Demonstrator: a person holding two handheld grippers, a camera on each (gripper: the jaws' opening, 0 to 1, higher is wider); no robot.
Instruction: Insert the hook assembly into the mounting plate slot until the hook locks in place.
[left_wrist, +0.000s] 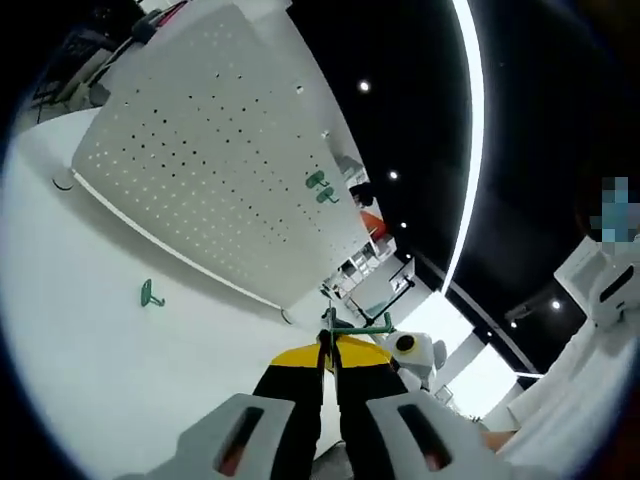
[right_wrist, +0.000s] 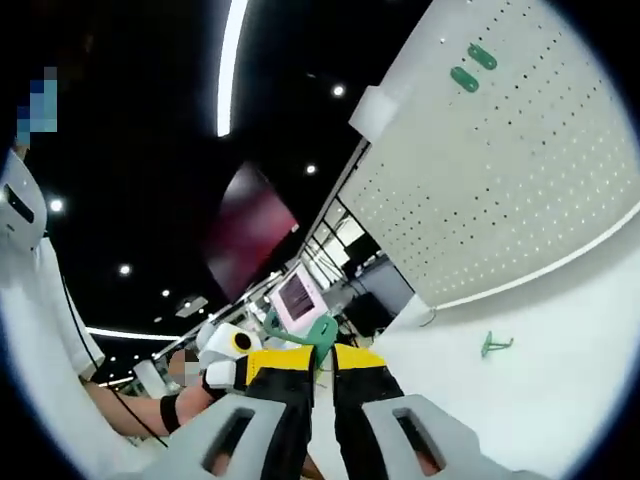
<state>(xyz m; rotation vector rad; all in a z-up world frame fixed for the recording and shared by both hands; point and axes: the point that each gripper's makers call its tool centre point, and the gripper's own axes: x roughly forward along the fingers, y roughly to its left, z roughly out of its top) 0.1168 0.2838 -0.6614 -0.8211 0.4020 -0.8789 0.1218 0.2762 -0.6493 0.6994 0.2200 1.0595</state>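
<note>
Both the left gripper (left_wrist: 331, 345) and right gripper (right_wrist: 325, 352) clamp one thin green hook (left_wrist: 352, 326).

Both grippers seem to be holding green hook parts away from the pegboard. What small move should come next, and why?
Probably carry the left gripper, shut on a green hook, toward the white pegboard. The board stands apart from it, with two green hooks already mounted. The right gripper also pinches a green hook piece, and a spare hook lies on the table.

Ahead of the left fingers (left_wrist: 333, 352) the tabletop (left_wrist: 120, 390) lies open — one loose green hook (left_wrist: 150, 294) off to their left, the upright pegboard (left_wrist: 210, 150) closing off the far side.
</note>
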